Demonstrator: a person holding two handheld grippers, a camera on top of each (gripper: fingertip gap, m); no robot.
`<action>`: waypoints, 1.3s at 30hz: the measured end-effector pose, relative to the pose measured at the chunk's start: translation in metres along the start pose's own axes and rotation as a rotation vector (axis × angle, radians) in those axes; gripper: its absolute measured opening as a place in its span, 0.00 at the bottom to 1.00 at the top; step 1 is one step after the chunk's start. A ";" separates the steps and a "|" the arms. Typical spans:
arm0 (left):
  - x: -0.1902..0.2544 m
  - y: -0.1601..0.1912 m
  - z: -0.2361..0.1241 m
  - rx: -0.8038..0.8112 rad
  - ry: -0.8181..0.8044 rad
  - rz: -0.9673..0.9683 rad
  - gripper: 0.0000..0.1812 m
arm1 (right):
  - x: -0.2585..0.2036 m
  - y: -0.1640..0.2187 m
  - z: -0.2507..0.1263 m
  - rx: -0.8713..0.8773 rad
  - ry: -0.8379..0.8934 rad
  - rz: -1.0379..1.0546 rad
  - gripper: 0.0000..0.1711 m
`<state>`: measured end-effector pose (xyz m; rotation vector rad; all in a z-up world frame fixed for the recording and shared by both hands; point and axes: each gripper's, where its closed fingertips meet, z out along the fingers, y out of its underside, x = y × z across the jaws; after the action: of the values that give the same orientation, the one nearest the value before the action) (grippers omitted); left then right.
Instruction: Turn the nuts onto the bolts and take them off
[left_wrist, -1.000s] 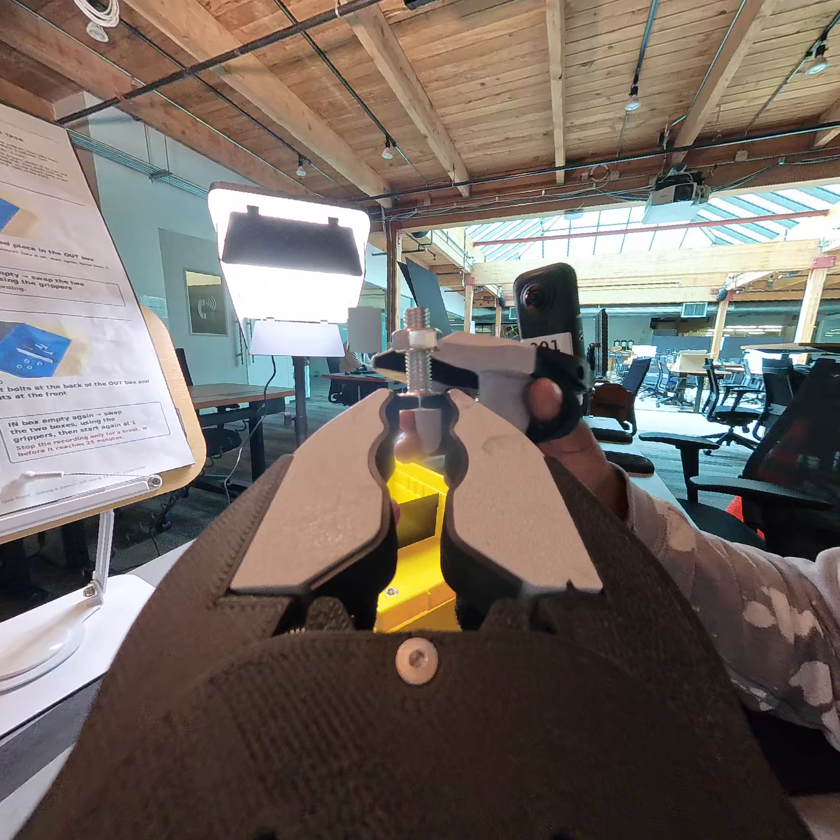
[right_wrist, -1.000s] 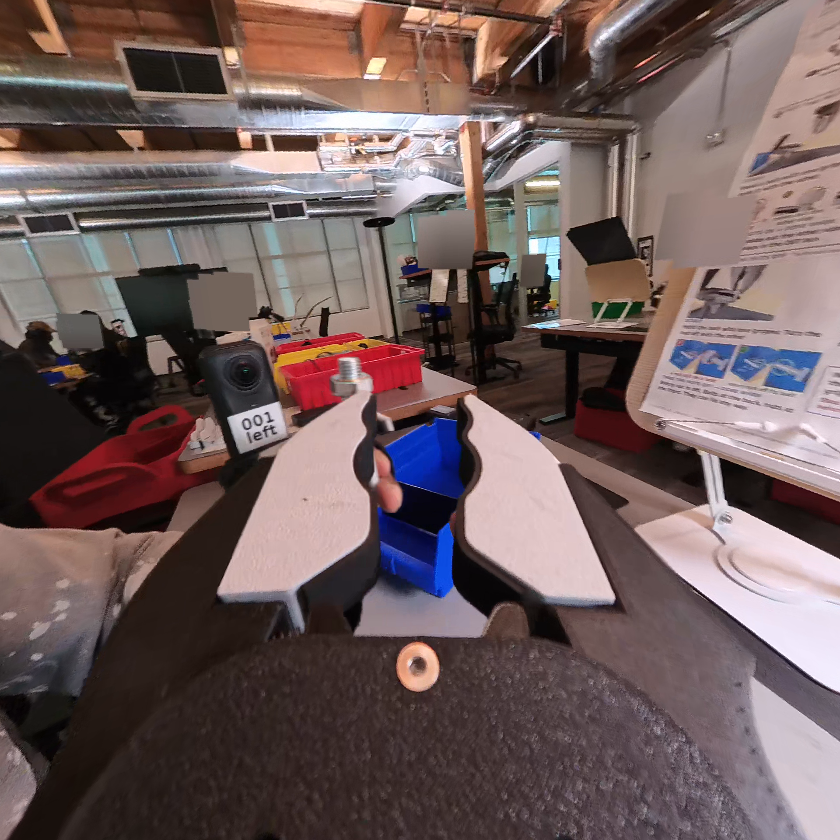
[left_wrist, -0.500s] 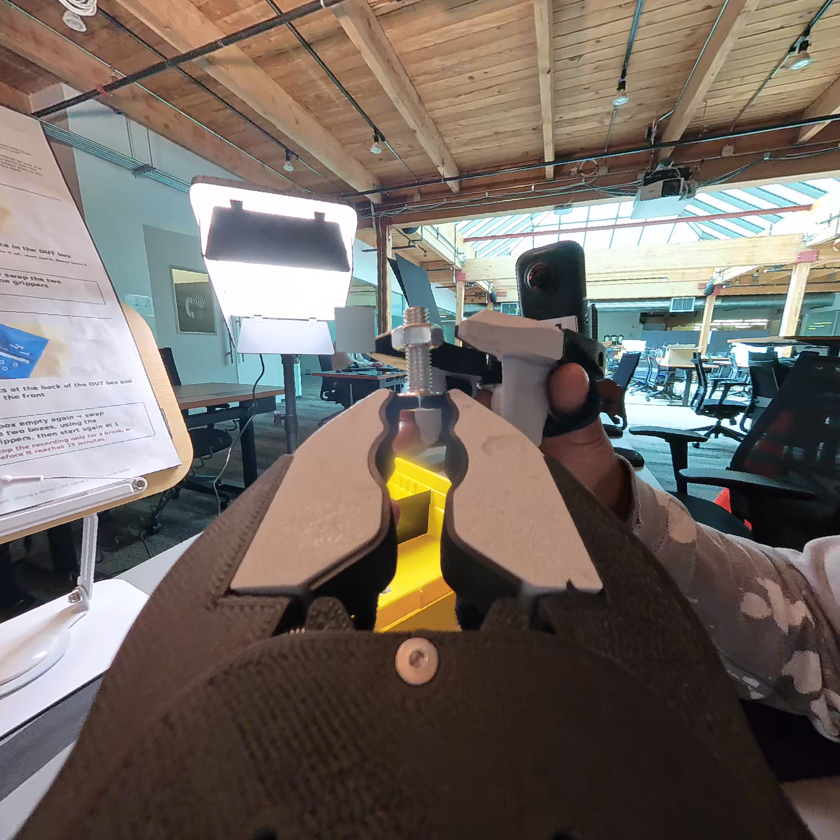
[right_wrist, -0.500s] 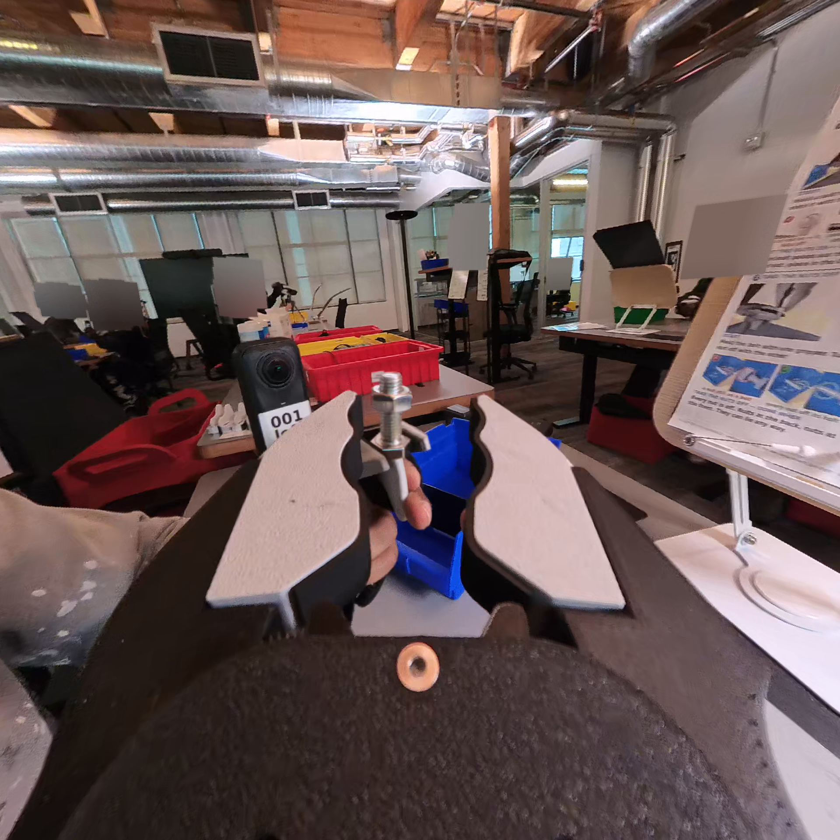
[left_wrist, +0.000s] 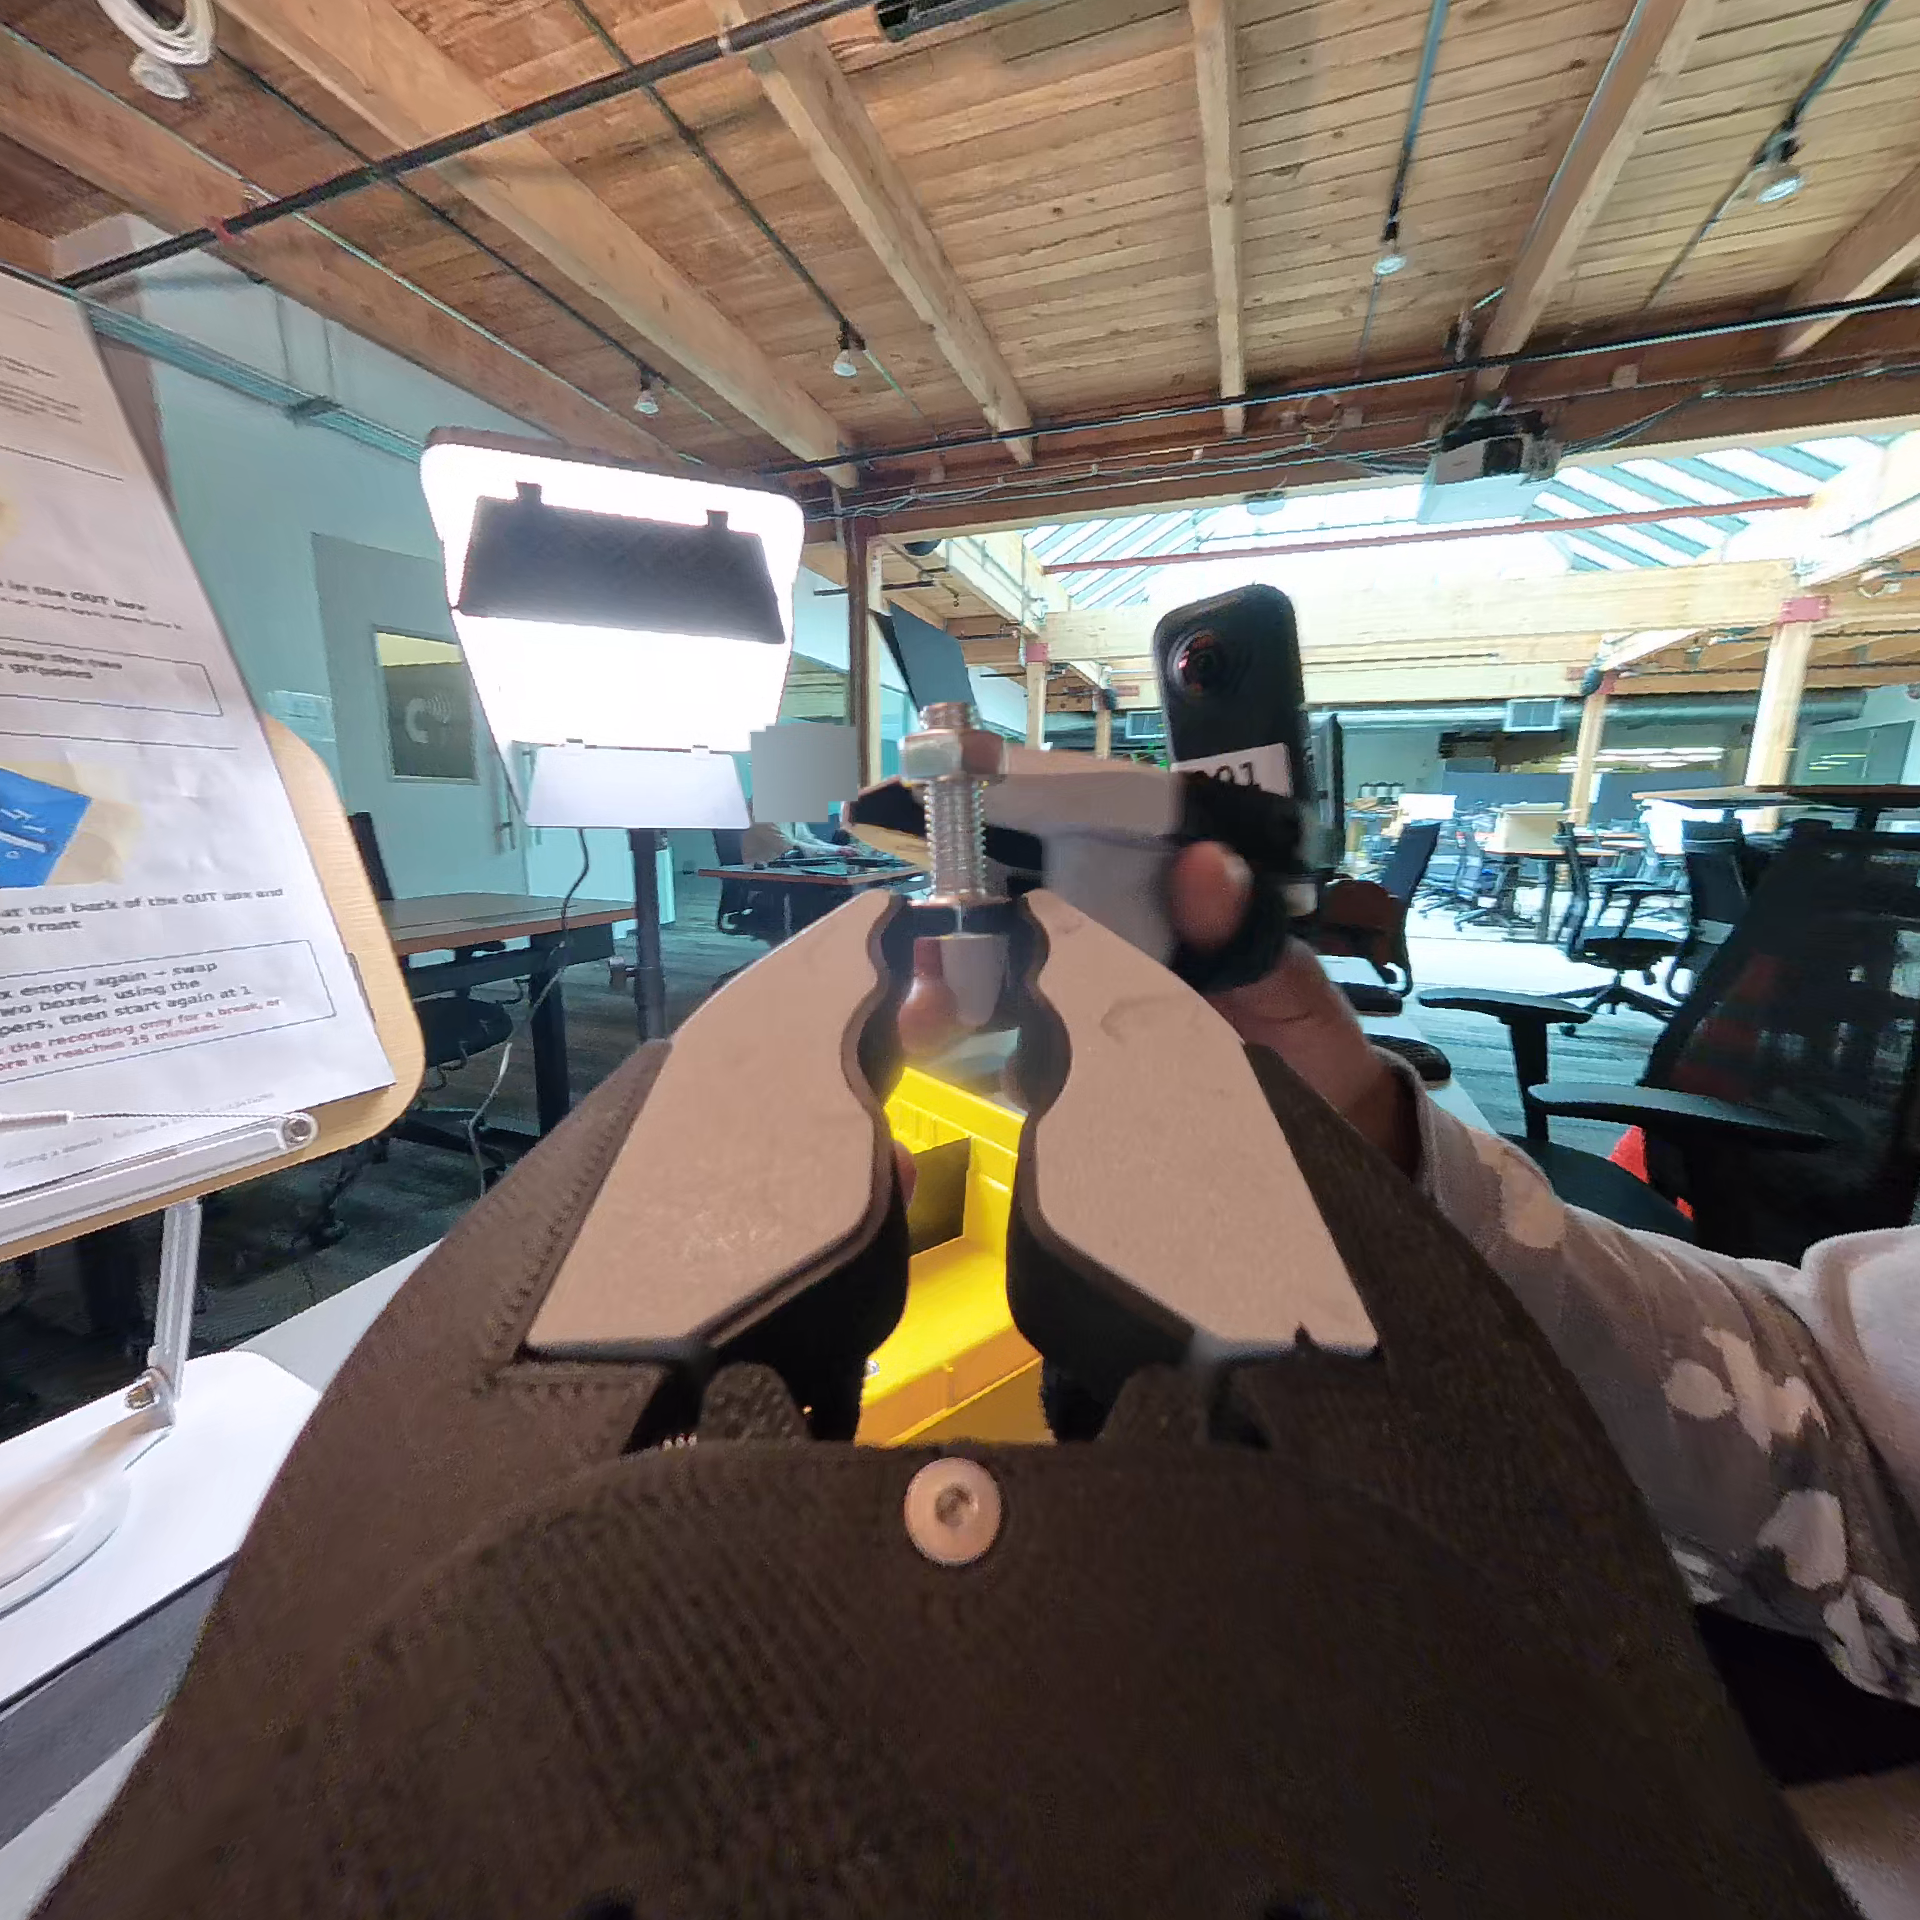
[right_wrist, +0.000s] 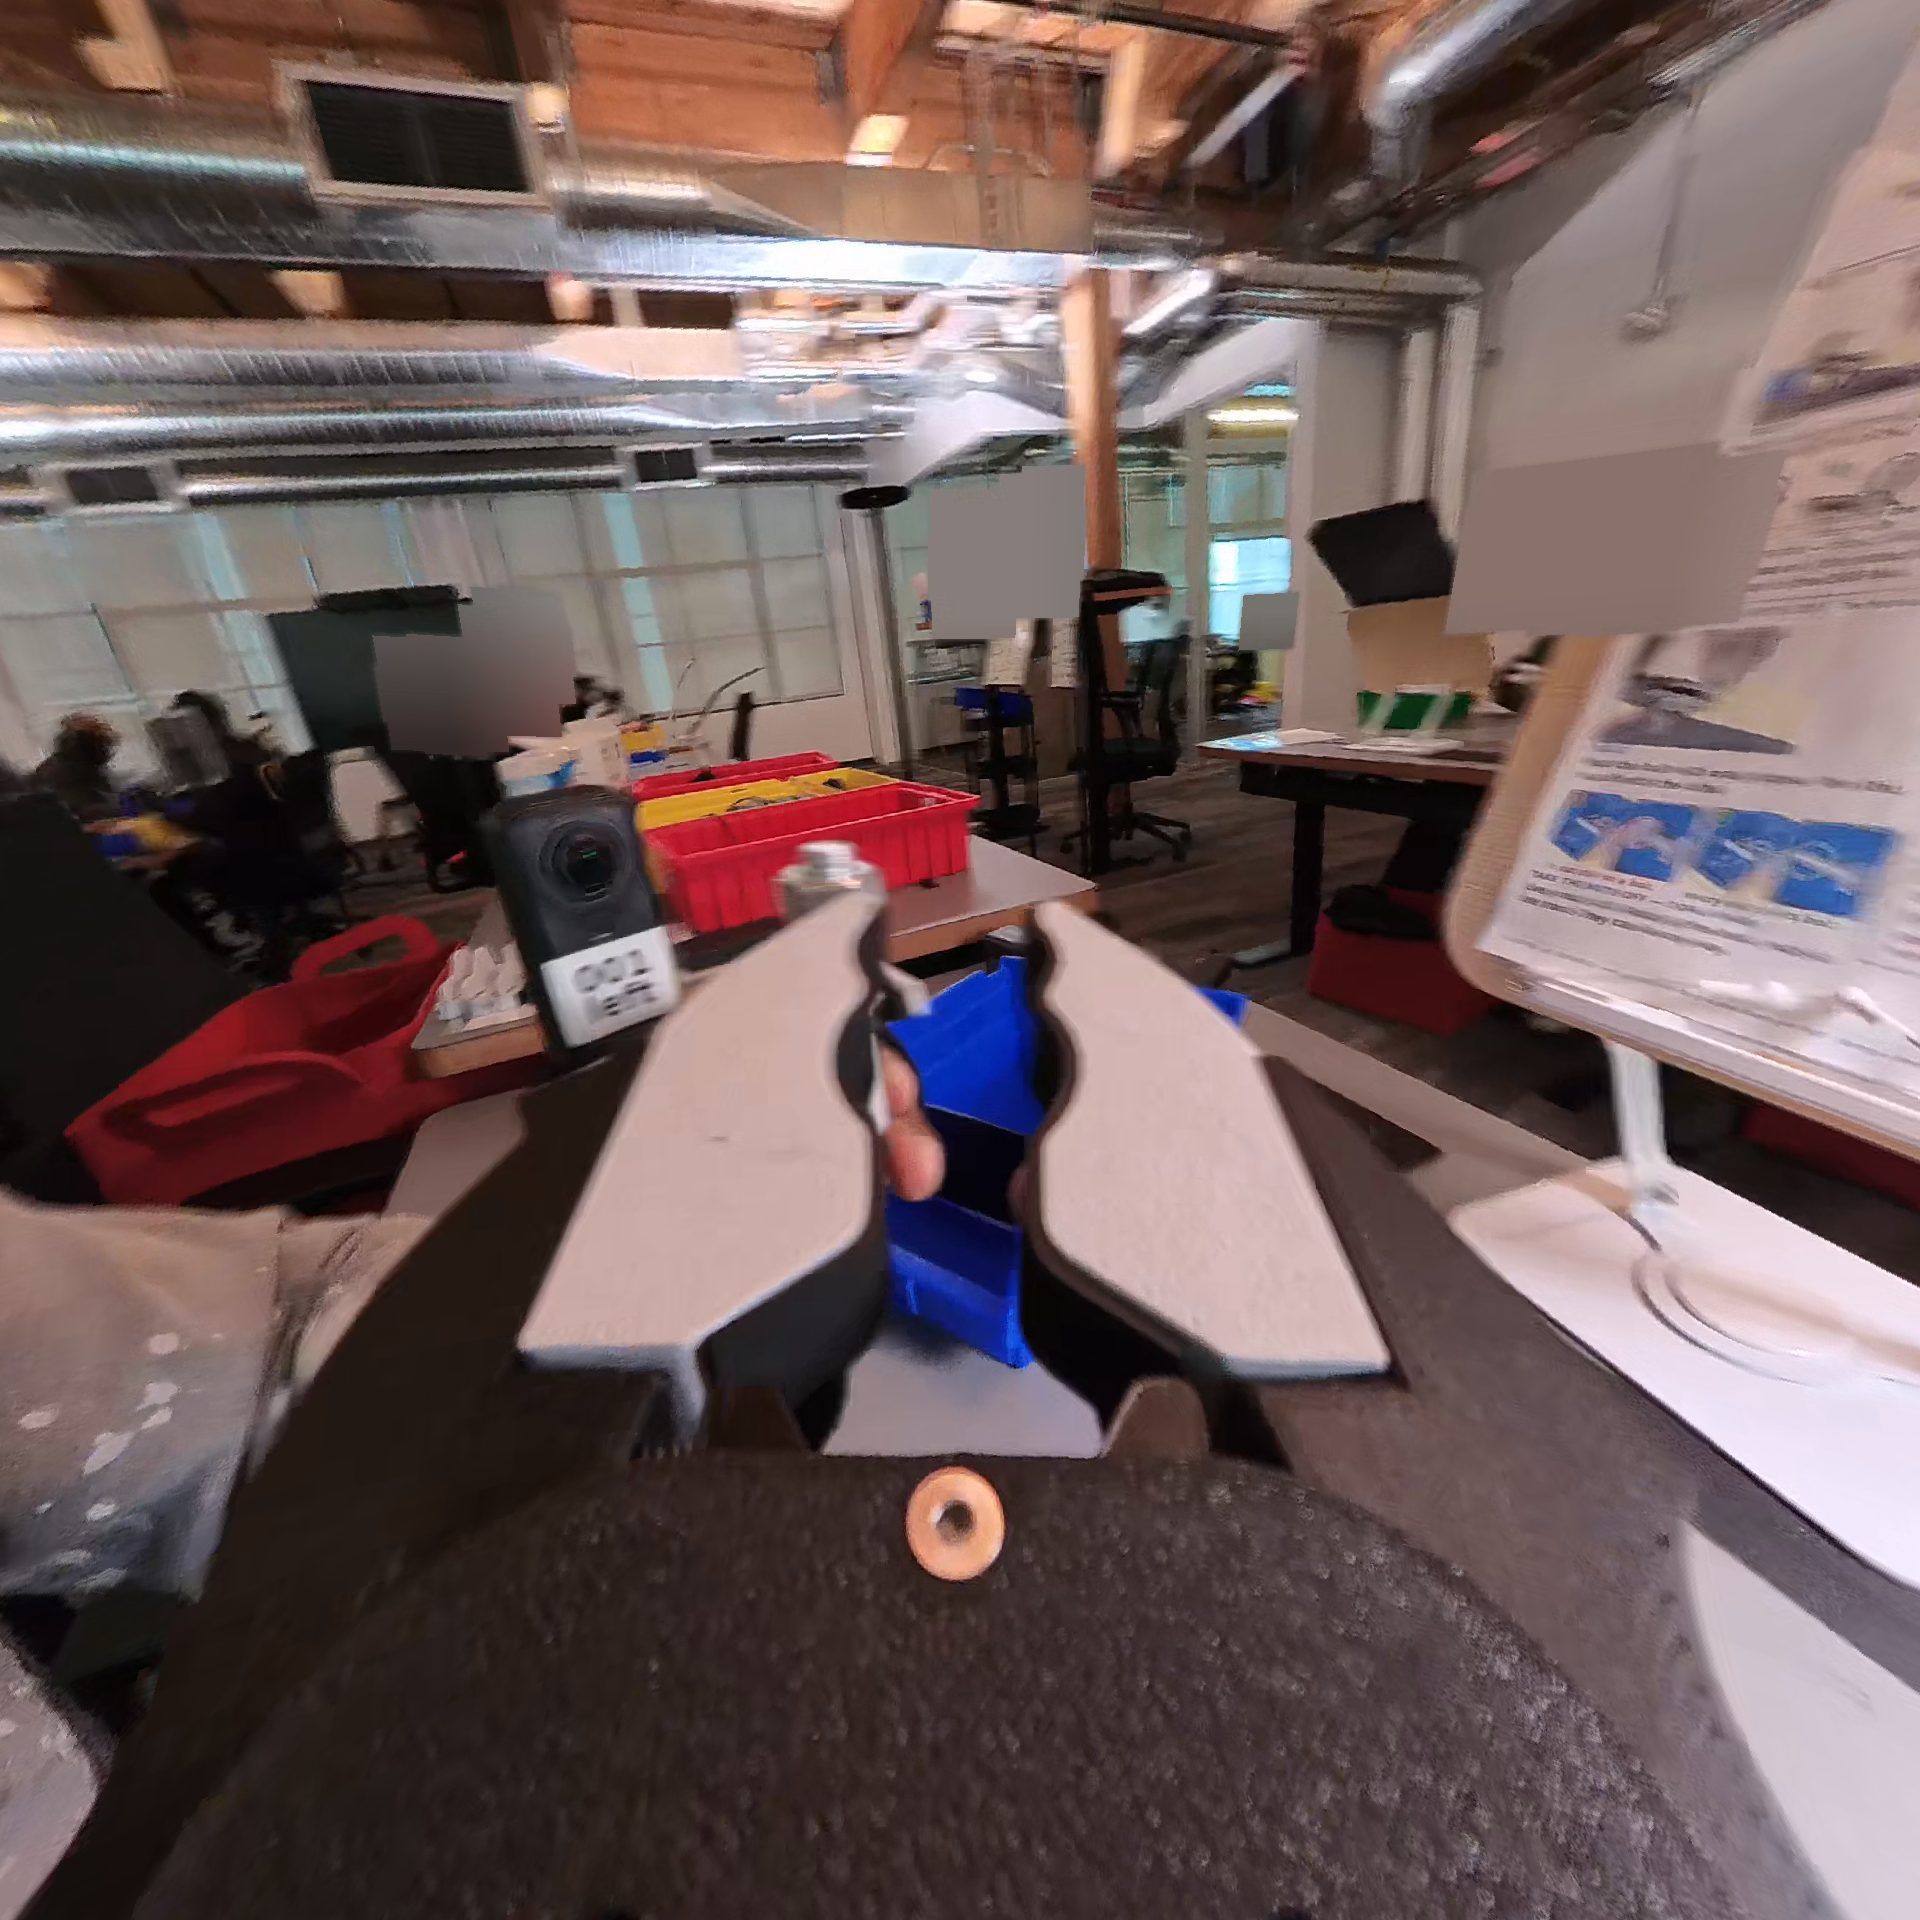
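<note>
Lit studio lamp (left_wrist: 613, 613), propped instruction sheet (left_wrist: 135, 831), yellow bin (left_wrist: 951, 1247); blue bin (right_wrist: 966, 1153), red trays (right_wrist: 821, 852).

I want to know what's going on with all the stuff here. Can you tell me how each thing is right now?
left gripper: shut on the bolt's head.
bolt: upright, threads up.
nut: on the bolt, near its top.
right gripper: open, beside the nut.
studio light: switched on.
yellow bin: open-topped, contents hidden.
blue bin: open-topped, contents hidden.
</note>
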<state>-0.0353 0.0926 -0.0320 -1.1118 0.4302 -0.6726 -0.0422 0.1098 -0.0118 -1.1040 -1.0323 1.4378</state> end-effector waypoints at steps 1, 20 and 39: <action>0.000 -0.001 0.000 -0.004 -0.002 0.003 0.10 | 0.010 -0.002 -0.003 0.017 0.051 0.003 0.09; 0.002 0.000 0.001 0.002 0.013 -0.005 0.10 | -0.008 -0.005 -0.002 0.019 -0.054 0.011 0.24; 0.016 -0.011 -0.002 0.073 0.079 -0.004 0.10 | 0.012 -0.010 -0.009 0.058 0.003 0.085 0.11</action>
<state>-0.0277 0.0771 -0.0224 -1.0195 0.4680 -0.7321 -0.0325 0.1233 -0.0057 -1.1193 -0.9455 1.5236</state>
